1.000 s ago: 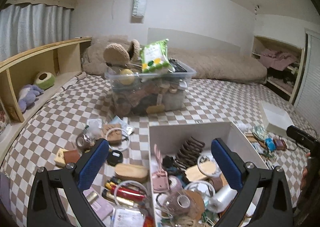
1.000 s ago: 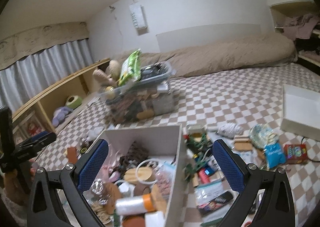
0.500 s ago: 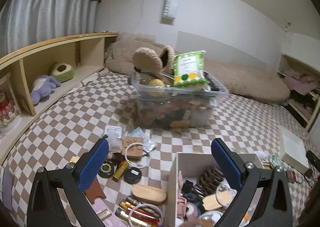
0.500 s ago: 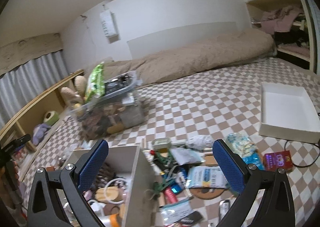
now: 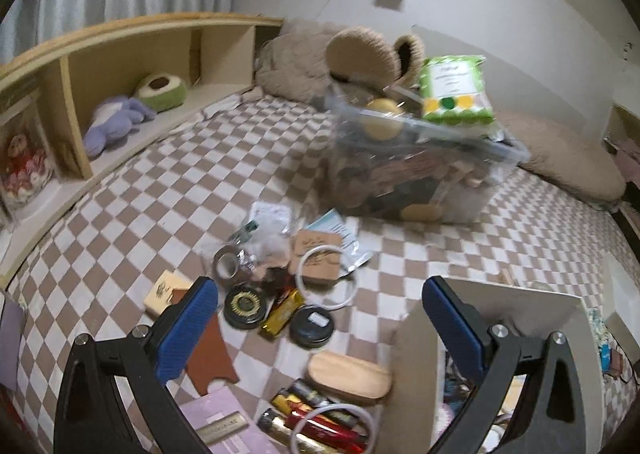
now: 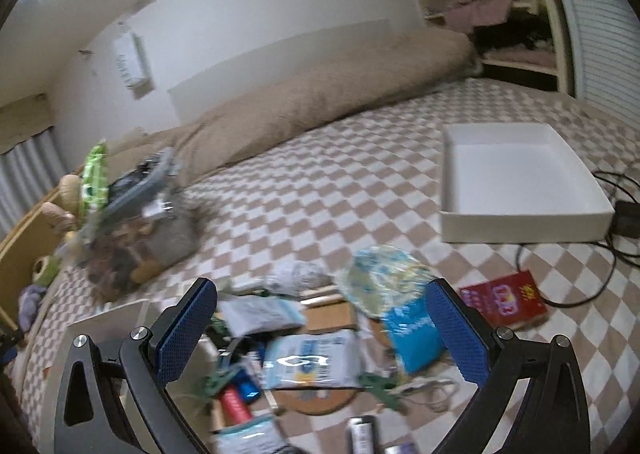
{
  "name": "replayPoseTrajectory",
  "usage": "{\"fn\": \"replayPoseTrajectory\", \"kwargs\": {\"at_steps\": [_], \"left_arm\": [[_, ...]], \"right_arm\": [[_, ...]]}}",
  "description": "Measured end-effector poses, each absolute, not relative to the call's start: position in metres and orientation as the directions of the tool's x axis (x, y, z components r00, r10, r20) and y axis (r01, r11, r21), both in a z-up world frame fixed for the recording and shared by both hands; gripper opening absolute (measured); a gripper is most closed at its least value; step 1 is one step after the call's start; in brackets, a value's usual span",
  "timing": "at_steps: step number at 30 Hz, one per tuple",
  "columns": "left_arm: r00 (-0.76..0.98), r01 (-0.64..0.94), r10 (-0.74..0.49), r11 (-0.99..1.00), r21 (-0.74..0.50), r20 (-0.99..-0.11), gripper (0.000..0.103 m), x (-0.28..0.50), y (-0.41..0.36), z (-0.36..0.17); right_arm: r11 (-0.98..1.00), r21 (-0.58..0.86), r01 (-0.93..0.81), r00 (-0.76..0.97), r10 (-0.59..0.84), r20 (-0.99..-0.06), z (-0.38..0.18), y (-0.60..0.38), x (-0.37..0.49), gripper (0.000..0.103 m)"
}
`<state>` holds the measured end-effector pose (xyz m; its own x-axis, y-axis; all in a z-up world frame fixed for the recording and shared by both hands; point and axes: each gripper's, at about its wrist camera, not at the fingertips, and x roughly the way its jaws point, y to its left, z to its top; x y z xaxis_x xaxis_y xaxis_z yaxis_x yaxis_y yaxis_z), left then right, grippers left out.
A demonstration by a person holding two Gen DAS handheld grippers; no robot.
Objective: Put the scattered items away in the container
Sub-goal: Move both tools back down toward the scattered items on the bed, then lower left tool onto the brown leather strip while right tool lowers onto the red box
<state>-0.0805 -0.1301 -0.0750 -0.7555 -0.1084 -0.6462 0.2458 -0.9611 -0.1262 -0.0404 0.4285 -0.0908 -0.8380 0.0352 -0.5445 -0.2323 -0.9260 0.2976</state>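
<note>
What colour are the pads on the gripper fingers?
Blue pads, clearest in the left wrist view.

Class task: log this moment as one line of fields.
left gripper: open, empty, over round black tins | right gripper: open, empty, over blue-white packets | white cardboard box: between piles

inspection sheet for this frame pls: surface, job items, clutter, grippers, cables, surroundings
Surface: checkered cover, items scattered in two piles.
Job's things: white box, the container, edge in view; round tins, wooden piece, white ring lie loose beside it.
Clutter: packets, red box, blurred; full clear bin.
Grippers: left gripper and right gripper open, empty.
Cables: black cable by the empty white tray.
Surroundings: shelf with plush toys, curtain, brown bedding.
</note>
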Motion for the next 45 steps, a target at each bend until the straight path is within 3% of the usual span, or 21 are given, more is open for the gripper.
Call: {"fn": "replayPoseTrajectory", "kwargs": {"at_steps": [8,15,26,39,42,45], "left_arm": [[-0.722,0.289,-0.129,-0.949,-0.126,-0.68,0.103,-0.08,-0.152,-0.101],[-0.681,0.374,-0.176,-0.918,-0.132,-0.711,0.103,-0.071,-0.18,-0.118],[-0.553,0.526,-0.276,-0.848,-0.071,-0.786,0.103,-0.067,-0.215,-0.153],[-0.466,0.494,-0.261,-0.869,-0.004,-0.845,0.103,-0.095,-0.213,-0.19],[-0.418,0.509,-0.195,-0.859,-0.051,-0.887,0.103,-0.1,-0.218,-0.207],[-0.412,0.507,-0.231,-0.862,-0.011,-0.881,0.103,-0.101,-0.213,-0.21]], "right_arm": [[-0.896,0.221,-0.385,-0.816,0.218,-0.536,-0.107,0.465,-0.031,0.103],[-0.835,0.211,-0.508,-0.742,0.299,-0.6,-0.131,0.484,-0.023,0.103],[-0.79,0.177,-0.587,-0.616,0.293,-0.731,-0.157,0.48,-0.029,0.103],[-0.787,0.255,-0.562,-0.65,0.229,-0.725,-0.165,0.489,-0.024,0.103],[-0.749,0.316,-0.583,-0.684,0.242,-0.688,-0.159,0.501,-0.013,0.103],[-0.706,0.38,-0.598,-0.713,0.252,-0.654,-0.154,0.517,-0.002,0.103]]}}
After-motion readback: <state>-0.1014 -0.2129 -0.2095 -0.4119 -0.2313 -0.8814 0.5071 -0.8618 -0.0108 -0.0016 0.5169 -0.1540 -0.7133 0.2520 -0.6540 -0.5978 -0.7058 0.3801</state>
